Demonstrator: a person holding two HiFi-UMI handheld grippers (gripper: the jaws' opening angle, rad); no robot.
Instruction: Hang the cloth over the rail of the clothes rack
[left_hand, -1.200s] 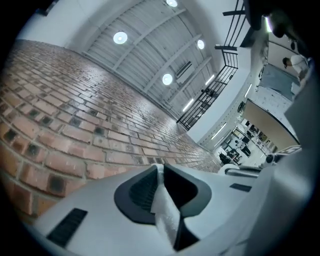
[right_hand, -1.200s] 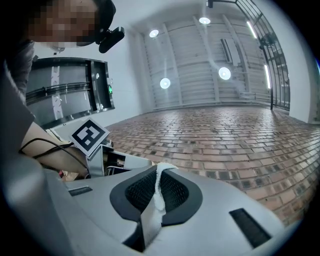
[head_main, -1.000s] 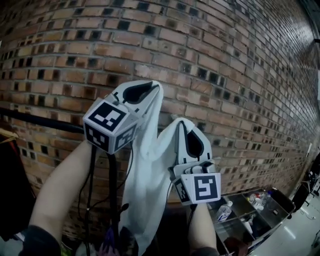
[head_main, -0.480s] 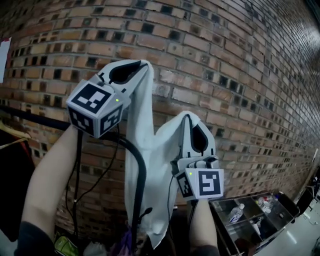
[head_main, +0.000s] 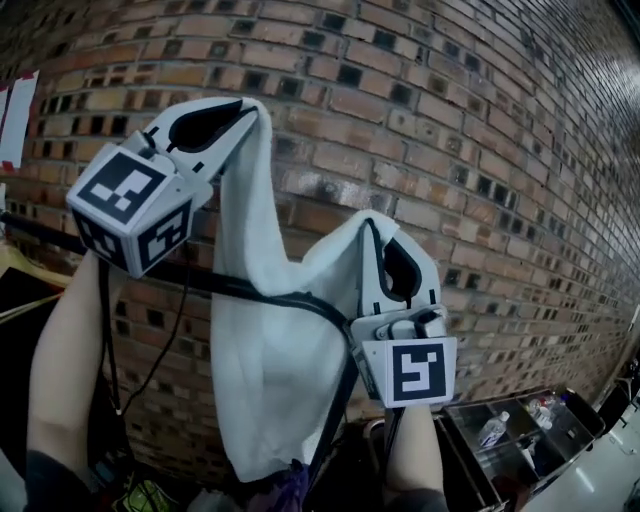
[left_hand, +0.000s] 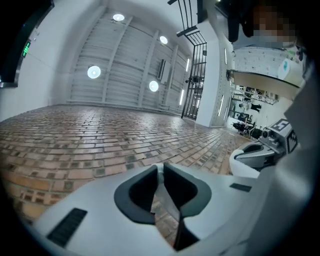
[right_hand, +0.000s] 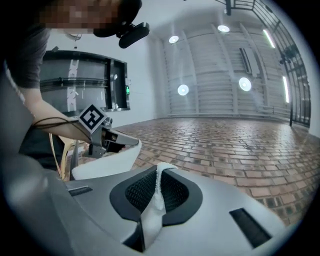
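Left gripper (head_main: 250, 110) and right gripper (head_main: 375, 225) each pinch the white cloth (head_main: 270, 350) near the dark rail (head_main: 195, 277); carry it evenly across before lowering.

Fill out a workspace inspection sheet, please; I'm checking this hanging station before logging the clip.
Surface: nothing seen.
Job's things: white cloth held up between both tongs; black rail crosses in front of it, not yet draped.
Clutter: metal cart with a bottle, lower right.
Grippers: left tongs shut on the cloth; right tongs shut on it too.
Cables: thin black cable hangs below the left tongs.
Surroundings: brick wall.
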